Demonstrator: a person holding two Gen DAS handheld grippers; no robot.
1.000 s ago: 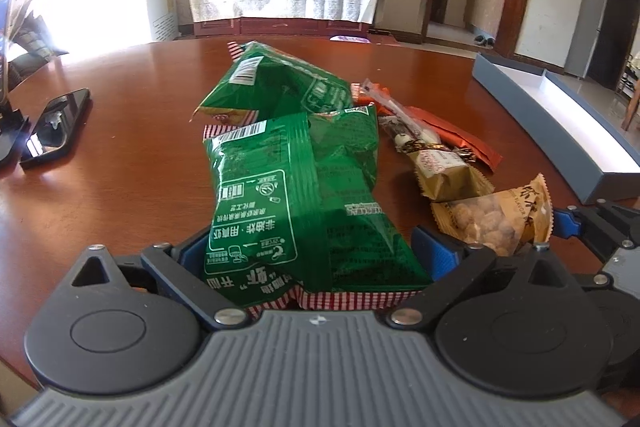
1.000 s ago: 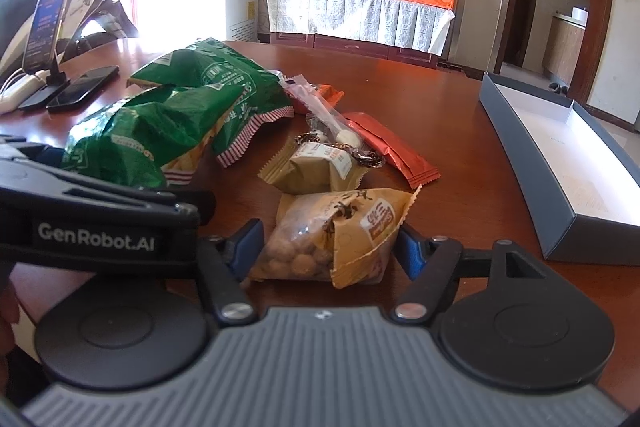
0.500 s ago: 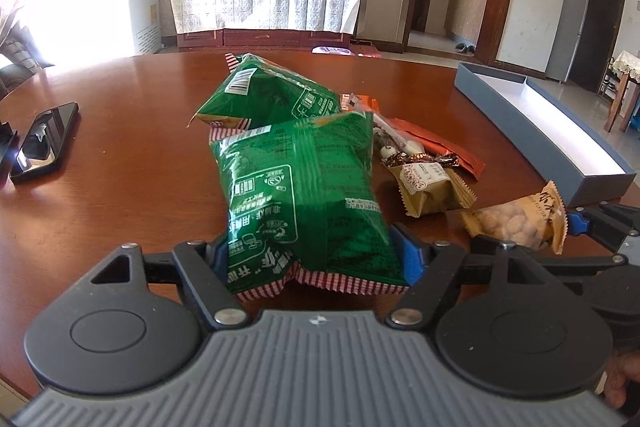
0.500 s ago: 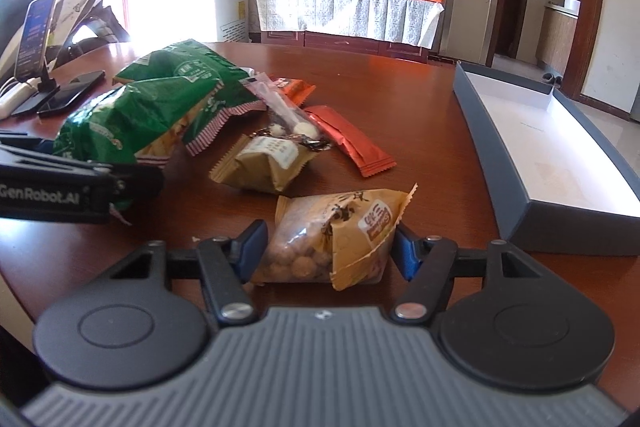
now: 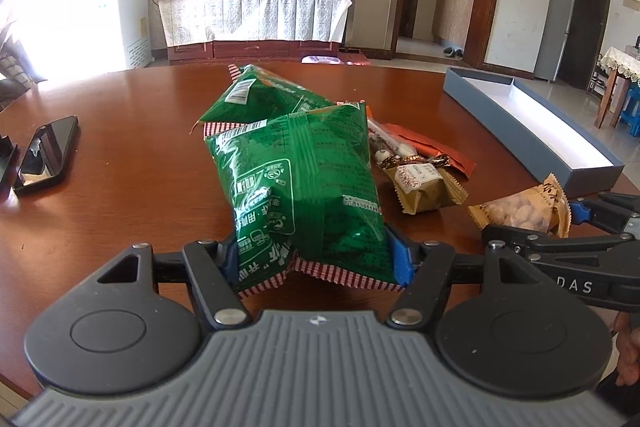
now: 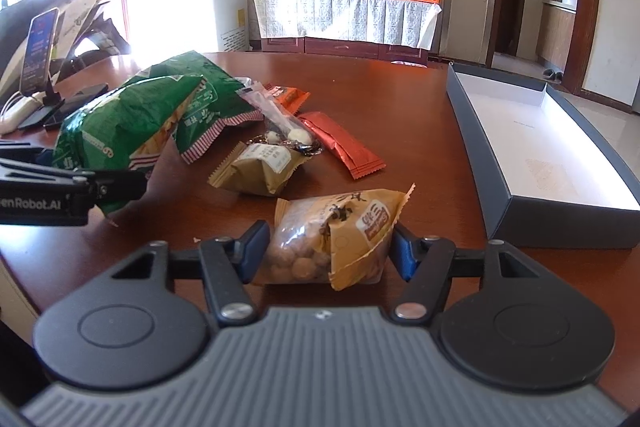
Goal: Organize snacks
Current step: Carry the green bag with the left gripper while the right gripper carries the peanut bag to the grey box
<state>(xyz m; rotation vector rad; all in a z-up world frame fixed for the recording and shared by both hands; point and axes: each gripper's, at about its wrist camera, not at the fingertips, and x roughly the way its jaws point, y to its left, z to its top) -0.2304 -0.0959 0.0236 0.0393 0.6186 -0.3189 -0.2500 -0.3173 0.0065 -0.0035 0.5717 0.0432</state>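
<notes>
A green snack bag [image 5: 304, 179] lies between the blue pads of my left gripper [image 5: 314, 255]. The jaws are closing; the pads press its crumpled near end, and it tilts up off the table. A second green bag [image 5: 264, 99] lies behind it. A tan peanut packet [image 6: 336, 227] sits between the pads of my right gripper [image 6: 328, 249], whose jaws are also closing and touch both its sides. The same packet [image 5: 520, 207] shows at the right in the left wrist view. The open dark-blue box [image 6: 472, 131] lies to the right, its white inside bare.
On the brown table, a small tan packet [image 6: 260, 167], a clear candy packet [image 6: 276, 119] and orange-red sachets [image 6: 344, 147] lie between the bags and the box. A black phone [image 5: 46, 155] lies at the left. Another phone [image 6: 38, 55] stands on a holder.
The left jaws have narrowed onto the green bag, which is now crumpled with its near end raised. The right jaws have tightened slightly on the peanut packet, which has drawn away from the pile.
</notes>
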